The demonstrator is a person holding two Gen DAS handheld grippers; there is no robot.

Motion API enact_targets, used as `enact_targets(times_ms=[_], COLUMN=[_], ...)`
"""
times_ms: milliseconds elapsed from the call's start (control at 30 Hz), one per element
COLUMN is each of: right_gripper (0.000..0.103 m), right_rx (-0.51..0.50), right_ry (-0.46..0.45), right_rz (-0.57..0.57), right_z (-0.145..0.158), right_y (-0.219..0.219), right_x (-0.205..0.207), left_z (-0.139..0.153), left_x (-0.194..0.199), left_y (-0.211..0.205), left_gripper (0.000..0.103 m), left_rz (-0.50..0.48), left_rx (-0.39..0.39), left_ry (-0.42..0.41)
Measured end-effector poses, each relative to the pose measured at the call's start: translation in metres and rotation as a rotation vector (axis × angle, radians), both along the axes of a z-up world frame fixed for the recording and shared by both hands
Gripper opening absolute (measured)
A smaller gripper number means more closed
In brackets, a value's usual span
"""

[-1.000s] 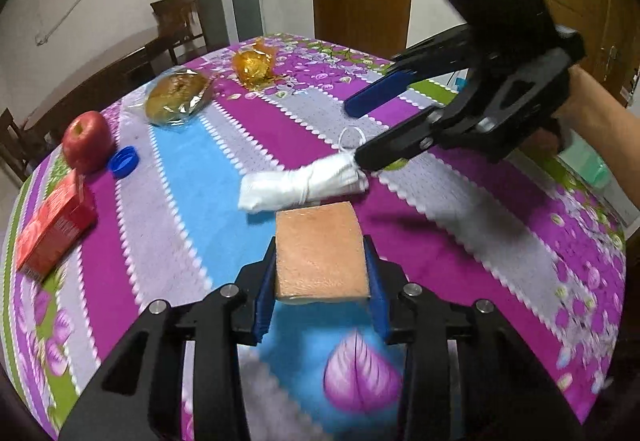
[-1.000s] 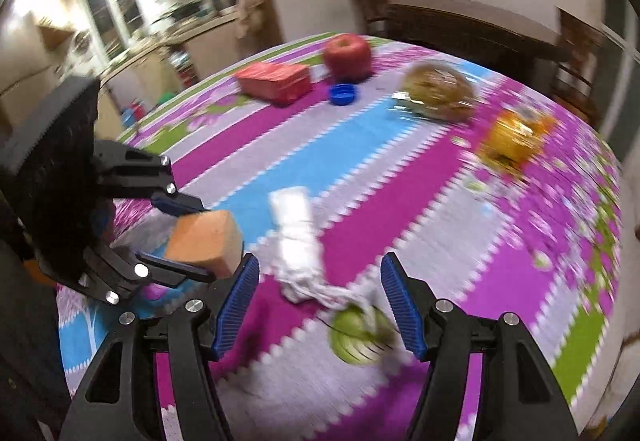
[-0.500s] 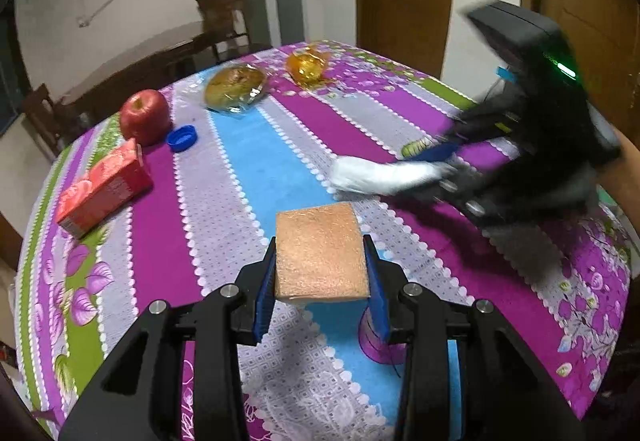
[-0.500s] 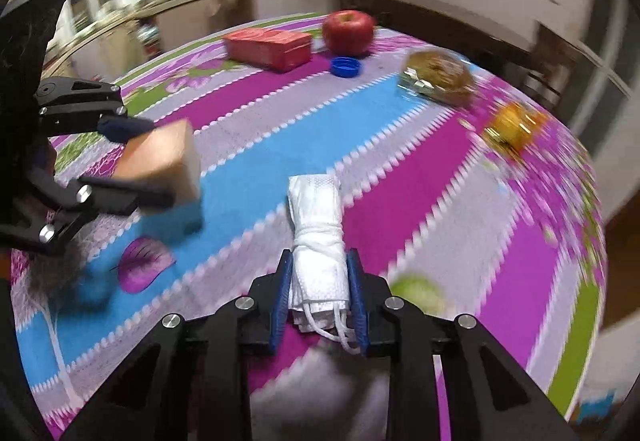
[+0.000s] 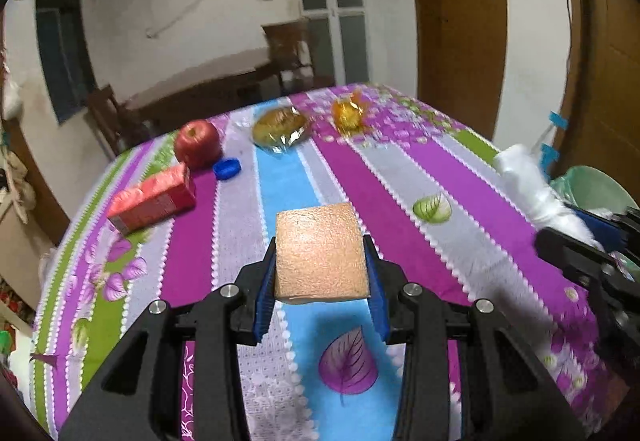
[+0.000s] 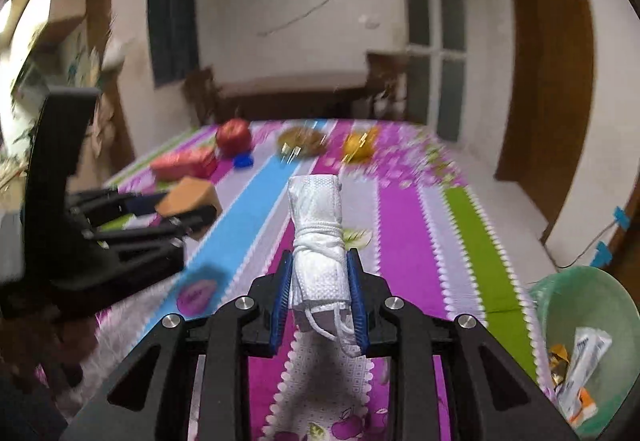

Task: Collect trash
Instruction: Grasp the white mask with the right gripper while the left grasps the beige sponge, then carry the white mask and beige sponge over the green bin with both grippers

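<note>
Holding the rolled white face mask (image 6: 317, 237) tight between the blue pads of my right gripper (image 6: 320, 299), I have it lifted above the striped tablecloth (image 6: 404, 241), its ear loops dangling below the pads. My left gripper (image 5: 322, 283) is clamped on an orange-brown sponge block (image 5: 321, 253), which sits squarely between its two blue pads, also raised off the cloth.

I take the green bin (image 6: 588, 341) as my landmark; it stands off the table's edge, below it and to the right of my right gripper. Inside it lie a few wrappers (image 6: 580, 369). The mask is up and to the left of the bin, over the table rather than over the bin's mouth. In the left wrist view the bin's rim (image 5: 592, 185) shows just behind the mask (image 5: 532, 189).

Farther from the bin, across the table: a gold candy wrapper (image 5: 349, 115) and a bagged bun (image 5: 280, 129) at the far edge, then a red apple (image 5: 198, 144) with a blue bottle cap (image 5: 227, 168) just beside it, and a red carton (image 5: 154, 199) lying nearer the far-left side. My left gripper with the sponge (image 6: 188, 197) appears blurred, well apart from the bin
</note>
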State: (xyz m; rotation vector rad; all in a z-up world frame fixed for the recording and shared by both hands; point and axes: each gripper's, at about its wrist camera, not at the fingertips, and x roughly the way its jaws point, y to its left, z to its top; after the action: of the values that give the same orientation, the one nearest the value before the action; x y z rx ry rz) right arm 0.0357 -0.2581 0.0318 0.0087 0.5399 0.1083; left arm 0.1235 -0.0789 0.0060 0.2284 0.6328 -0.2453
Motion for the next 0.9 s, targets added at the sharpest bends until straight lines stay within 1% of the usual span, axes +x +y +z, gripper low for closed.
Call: enact_targets(times_ms=[133, 267, 400, 600, 900], right_gripper=[0.028, 0.028, 0.028, 0.028, 0.028], right_rx=[0.007, -0.013, 0.008, 0.022, 0.042], right_ry=[-0.070, -0.095, -0.111, -0.130, -0.200], right_rz=[-0.040, -0.065, -0.104, -0.183, -0.343], right_z=[0.007, 0.008, 0.012, 0.020, 0.037], right_y=[0.000, -0.002, -0.014, -0.048, -0.113], right_x=[-0.016, -0.027, -0.035, -0.043, -0.079], left_z=[0.007, 0.011, 0.018, 0.028, 0.045], left_x=[-0.006, -0.008, -0.006, -0.003, -0.008], left_y=[-0.012, -0.022, -0.037, -0.062, -0.116], left_gripper=[0.037, 0.037, 0.037, 0.037, 0.037], left_rz=[0.036, 0.033, 0.016, -0.020, -0.109], left_rx=[0.006, 0.004, 0.006, -0.012, -0.030], left_ry=[-0.050, -0.060, -0.076, -0.098, -0.129])
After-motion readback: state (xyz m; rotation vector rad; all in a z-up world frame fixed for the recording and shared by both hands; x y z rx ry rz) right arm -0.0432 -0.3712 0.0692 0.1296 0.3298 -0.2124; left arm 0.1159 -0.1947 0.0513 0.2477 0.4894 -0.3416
